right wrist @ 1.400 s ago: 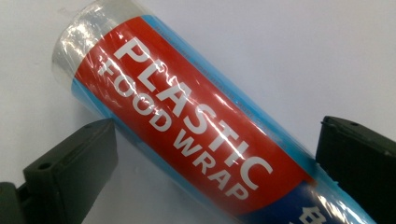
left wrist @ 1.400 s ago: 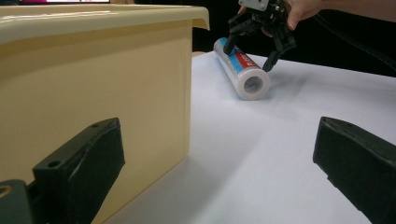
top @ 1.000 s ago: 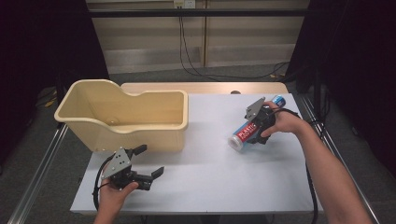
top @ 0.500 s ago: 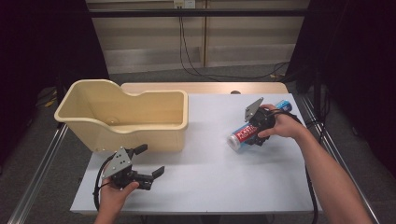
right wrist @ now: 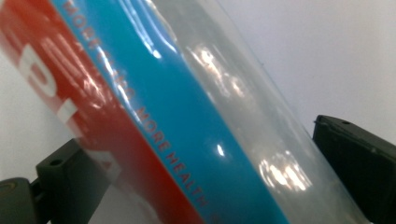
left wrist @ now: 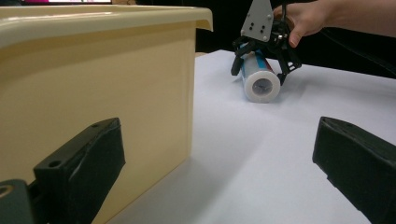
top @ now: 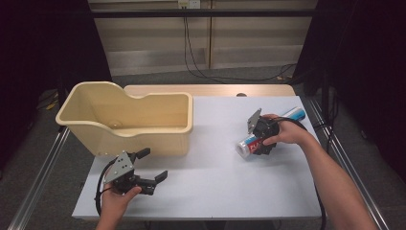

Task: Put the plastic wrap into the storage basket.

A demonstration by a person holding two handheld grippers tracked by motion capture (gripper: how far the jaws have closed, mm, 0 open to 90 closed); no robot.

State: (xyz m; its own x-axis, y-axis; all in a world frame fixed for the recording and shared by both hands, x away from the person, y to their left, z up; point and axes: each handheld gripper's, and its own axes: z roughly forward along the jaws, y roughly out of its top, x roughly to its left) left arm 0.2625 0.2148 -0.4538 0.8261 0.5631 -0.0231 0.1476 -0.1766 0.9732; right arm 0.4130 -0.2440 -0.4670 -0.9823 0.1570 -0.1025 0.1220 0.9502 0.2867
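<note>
Fingers (right wrist: 355,158) straddle the blurred tube (top: 268,133), contact unclear; left gripper (top: 149,166) spread wide.

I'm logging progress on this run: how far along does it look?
Early. Done: nothing is seen inside the beige tub. In hand: the right gripper straddles the lying bottle, jaws not clearly closed. The left gripper waits open. Left: gripping, lifting, presumably binning.

Wrapped roll (right wrist: 187,116): red lettering on the blue band read "MORE ... MORE HEALTH"; large white letters on the red band were illegible.
</note>
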